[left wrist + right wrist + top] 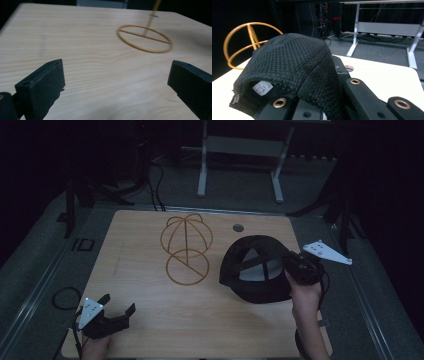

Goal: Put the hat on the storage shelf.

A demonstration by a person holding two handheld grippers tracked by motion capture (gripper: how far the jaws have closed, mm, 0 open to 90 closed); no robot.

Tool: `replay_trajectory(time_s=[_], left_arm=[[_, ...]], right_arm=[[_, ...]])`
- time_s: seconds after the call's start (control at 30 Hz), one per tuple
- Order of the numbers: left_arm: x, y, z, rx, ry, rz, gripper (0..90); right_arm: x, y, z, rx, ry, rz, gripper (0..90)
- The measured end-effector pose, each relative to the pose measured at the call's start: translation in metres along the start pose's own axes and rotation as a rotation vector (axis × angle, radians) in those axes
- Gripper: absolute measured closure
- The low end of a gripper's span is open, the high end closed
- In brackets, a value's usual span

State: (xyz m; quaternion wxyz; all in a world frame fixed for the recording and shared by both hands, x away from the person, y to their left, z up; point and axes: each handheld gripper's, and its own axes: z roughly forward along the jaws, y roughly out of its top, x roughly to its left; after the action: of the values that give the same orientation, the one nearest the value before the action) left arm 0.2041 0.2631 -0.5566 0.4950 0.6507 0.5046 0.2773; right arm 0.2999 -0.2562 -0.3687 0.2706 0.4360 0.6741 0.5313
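While the room lay dark around you, a pale wood surface (150, 320) carried one black cap (255, 270) and one gold wire stand (186, 247), side by side. Behind stood a white desk frame (240, 150). Your left gripper (117, 312) hovered near-left, fingers spread wide, empty. Your right gripper (317, 110) pinched the cap's edge.

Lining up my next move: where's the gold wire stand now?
In the high view, the gold wire stand sits upright mid-table toward the far edge, just left of the black cap.

Dark room; white desk frame (240, 150) (grey floor (240, 195)).
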Motion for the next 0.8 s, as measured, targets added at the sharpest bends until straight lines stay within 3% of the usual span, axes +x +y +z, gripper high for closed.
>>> replay_trajectory(time_s=[0.07,0.13,0.3,0.53,0.7,0.8], left_arm=[[-0.010,0.003,0.001,0.011,-0.040,0.034,1.5],[-0.019,0.006,0.004,0.016,-0.084,0.026,1.5],[-0.047,0.016,0.011,0.045,-0.163,0.077,1.6],[-0.080,0.029,0.019,0.078,-0.291,0.086,1.8],[-0.096,0.036,0.024,0.083,-0.343,0.084,5.4],[-0.110,0.044,0.028,0.078,-0.372,0.108,5.8]], right_arm=[[0.004,0.000,-0.004,-0.007,0.014,0.001,88.5],[0.007,-0.001,-0.008,-0.014,0.017,-0.006,88.5],[0.014,-0.003,-0.015,-0.023,0.034,-0.013,88.5],[0.021,-0.007,-0.015,-0.019,0.053,-0.021,88.4],[0.030,-0.013,-0.012,0.001,0.072,-0.043,88.4],[0.034,-0.017,-0.009,0.007,0.084,-0.043,88.4]])
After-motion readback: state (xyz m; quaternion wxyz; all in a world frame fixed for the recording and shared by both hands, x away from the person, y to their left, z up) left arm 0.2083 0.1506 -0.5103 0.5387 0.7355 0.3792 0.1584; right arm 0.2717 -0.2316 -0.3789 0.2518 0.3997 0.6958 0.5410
